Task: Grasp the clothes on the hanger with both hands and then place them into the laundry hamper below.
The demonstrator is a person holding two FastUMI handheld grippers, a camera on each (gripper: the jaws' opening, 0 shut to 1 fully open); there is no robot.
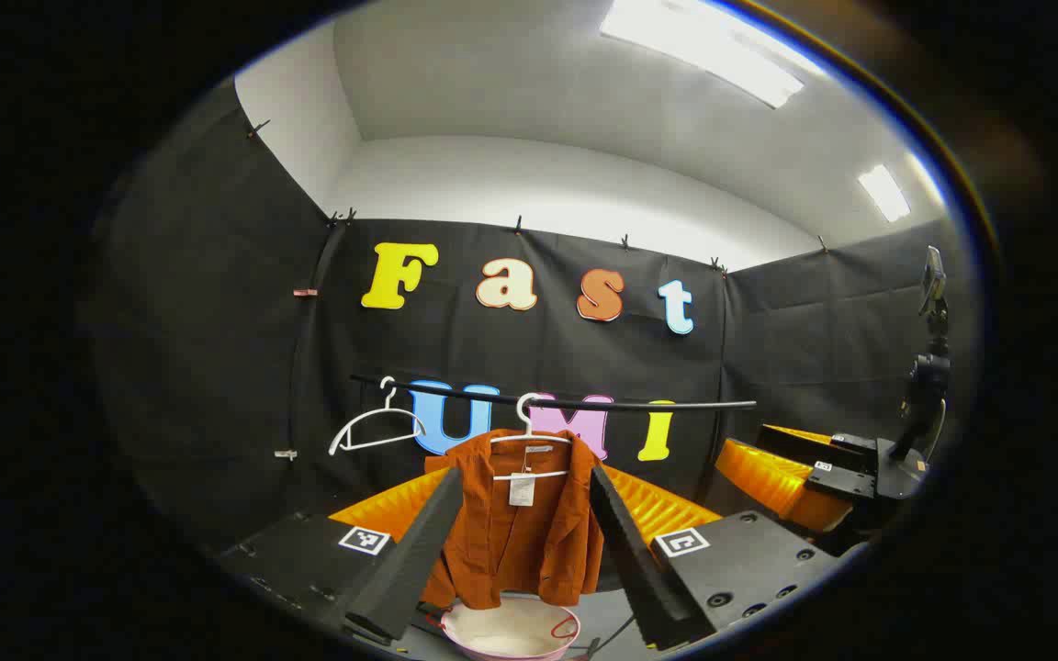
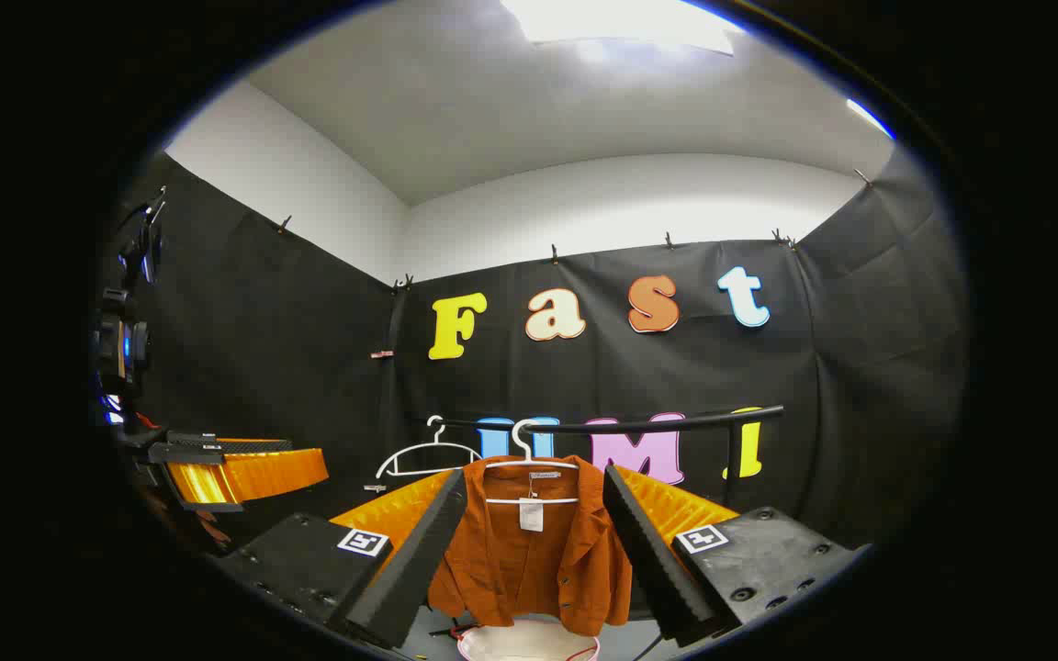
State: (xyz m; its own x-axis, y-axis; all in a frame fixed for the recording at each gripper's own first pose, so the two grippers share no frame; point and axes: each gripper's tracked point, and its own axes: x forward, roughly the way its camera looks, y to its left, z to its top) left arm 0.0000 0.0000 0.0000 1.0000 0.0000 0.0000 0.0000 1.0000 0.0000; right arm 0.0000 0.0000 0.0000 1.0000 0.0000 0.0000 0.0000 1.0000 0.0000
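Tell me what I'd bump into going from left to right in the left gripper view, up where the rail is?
Empty white hanger → orange shirt on its own hanger → the other hand-held gripper → black camera stand at the far right.
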